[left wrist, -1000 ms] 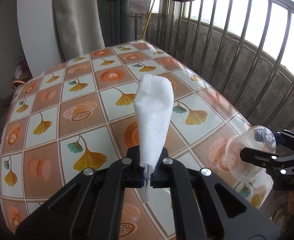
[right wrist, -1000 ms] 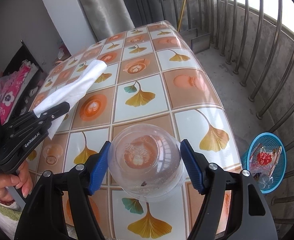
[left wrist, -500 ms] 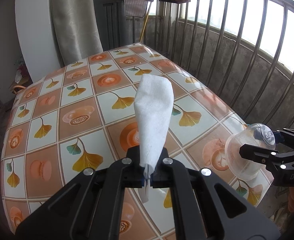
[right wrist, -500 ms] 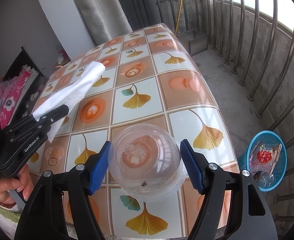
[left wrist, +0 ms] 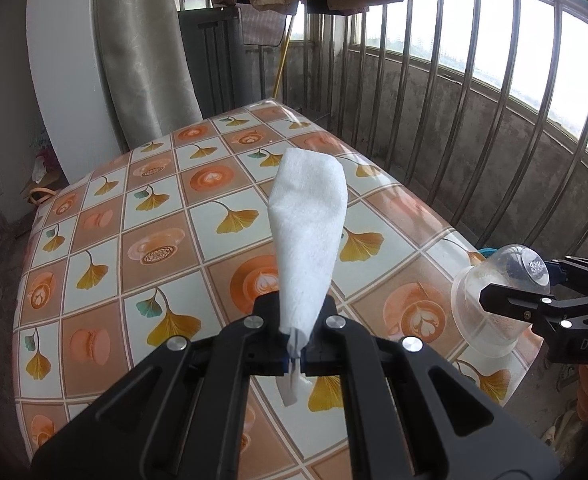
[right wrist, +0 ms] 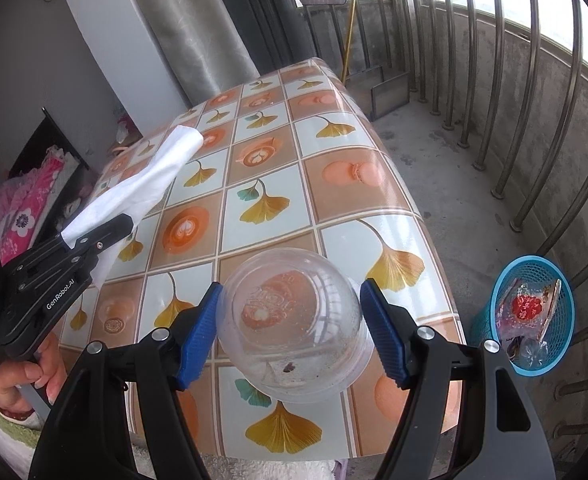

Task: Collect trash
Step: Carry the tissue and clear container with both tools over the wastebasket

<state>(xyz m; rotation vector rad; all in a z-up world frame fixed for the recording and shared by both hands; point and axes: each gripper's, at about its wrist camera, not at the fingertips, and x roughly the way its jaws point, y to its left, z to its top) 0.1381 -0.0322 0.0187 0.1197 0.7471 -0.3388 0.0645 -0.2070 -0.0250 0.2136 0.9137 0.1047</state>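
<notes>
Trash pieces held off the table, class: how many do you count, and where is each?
2. A white paper napkin pinched in the left gripper; a clear plastic cup between the right gripper's blue fingers.

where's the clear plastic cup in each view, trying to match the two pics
Left wrist view: the clear plastic cup sits at the far right edge, held by the right gripper.
Right wrist view: it fills the lower centre, between the blue pads.
Shared landmark: the white tissue pinched in the left gripper.
</notes>
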